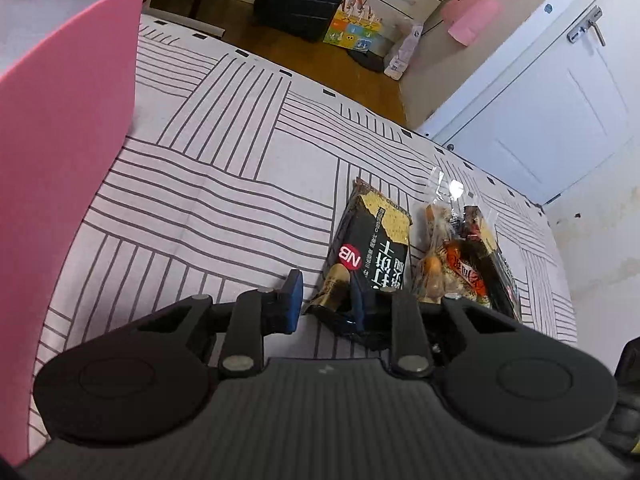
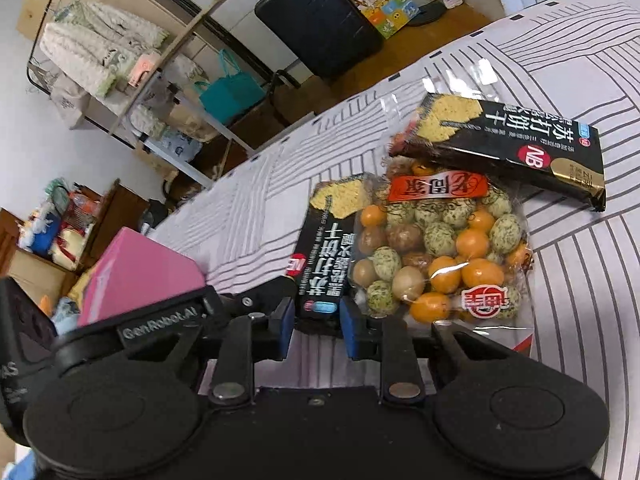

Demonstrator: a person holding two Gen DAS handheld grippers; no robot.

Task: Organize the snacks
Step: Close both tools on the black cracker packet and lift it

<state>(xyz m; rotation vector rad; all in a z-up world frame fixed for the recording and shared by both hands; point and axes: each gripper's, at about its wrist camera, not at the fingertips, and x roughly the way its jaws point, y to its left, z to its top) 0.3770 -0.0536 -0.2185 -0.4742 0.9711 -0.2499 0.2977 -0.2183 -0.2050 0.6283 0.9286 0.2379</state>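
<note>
A black cracker pack [image 1: 372,248] lies on the striped cloth in the left wrist view. My left gripper [image 1: 326,300] is open, its blue pads on either side of the pack's near end. Beside it lies a clear bag of coated nuts [image 1: 452,256]. In the right wrist view my right gripper [image 2: 316,322] is open around the near end of a black cracker pack [image 2: 326,248]. The nut bag [image 2: 440,256] lies partly over that pack. A second black cracker pack [image 2: 508,148] rests on the bag's far end.
A tall pink box [image 1: 60,168] stands at the left of the cloth, and also shows in the right wrist view [image 2: 140,272]. The cloth's far edge [image 1: 280,68] drops to a wooden floor with a black suitcase [image 2: 320,16]. A white door [image 1: 560,112] is at the right.
</note>
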